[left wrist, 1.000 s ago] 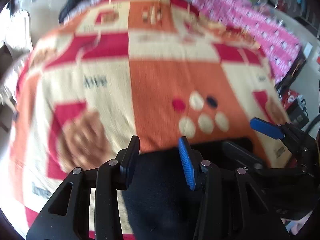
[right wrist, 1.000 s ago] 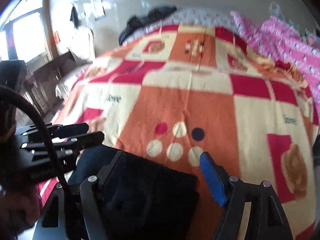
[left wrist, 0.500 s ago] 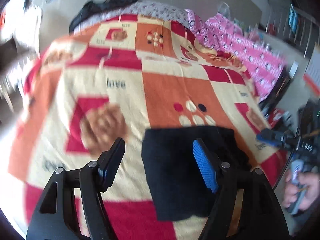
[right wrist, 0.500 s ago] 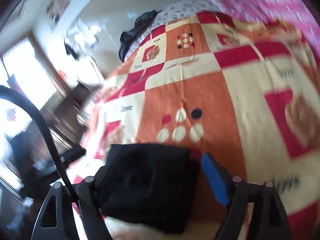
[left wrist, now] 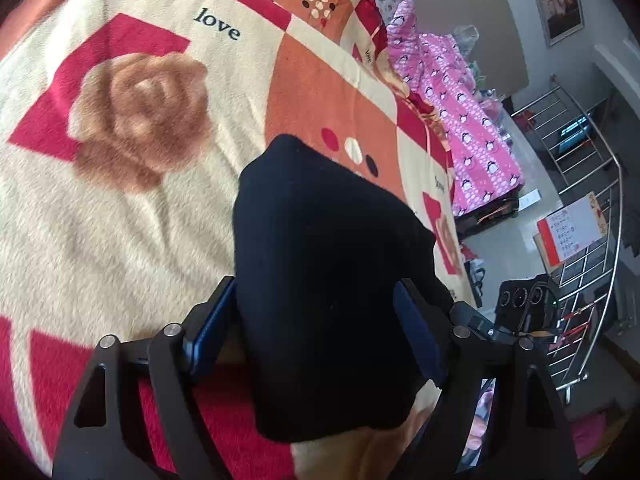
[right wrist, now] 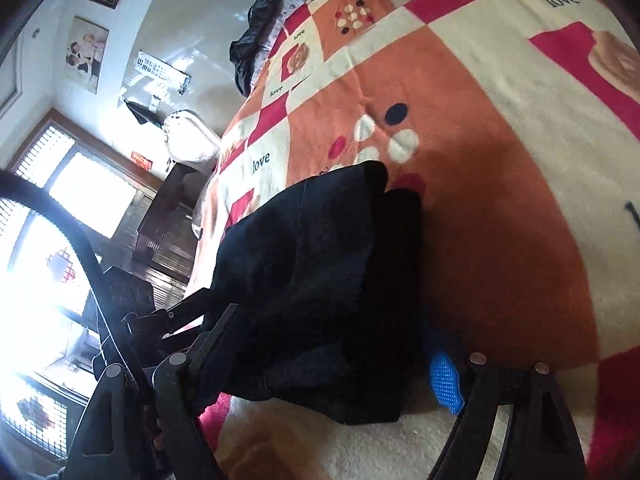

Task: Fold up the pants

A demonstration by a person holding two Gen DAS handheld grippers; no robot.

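Observation:
The black pants (left wrist: 320, 264) lie folded into a compact bundle on the patterned blanket (left wrist: 132, 200). My left gripper (left wrist: 316, 332) is open, with its blue-padded fingers on either side of the bundle's near end. In the right wrist view the pants (right wrist: 320, 280) show as a stacked black bundle. My right gripper (right wrist: 332, 360) is open and straddles the bundle's near edge. One blue pad (right wrist: 446, 384) shows at the right of the bundle; the left finger is dark against the cloth. Neither gripper pinches the fabric.
The orange, red and cream blanket (right wrist: 500, 208) covers the bed. A pink quilt (left wrist: 468, 120) lies along its far side. A metal railing (left wrist: 592, 208) and boxes stand beyond the bed. Dark clothing (right wrist: 256, 28) is heaped at the bed's head, near a dark wooden cabinet (right wrist: 168, 224).
Both grippers have swung down and tilted close to the folded pants. The bundle now fills the space between each pair of open fingers. The pants lie in the same place.

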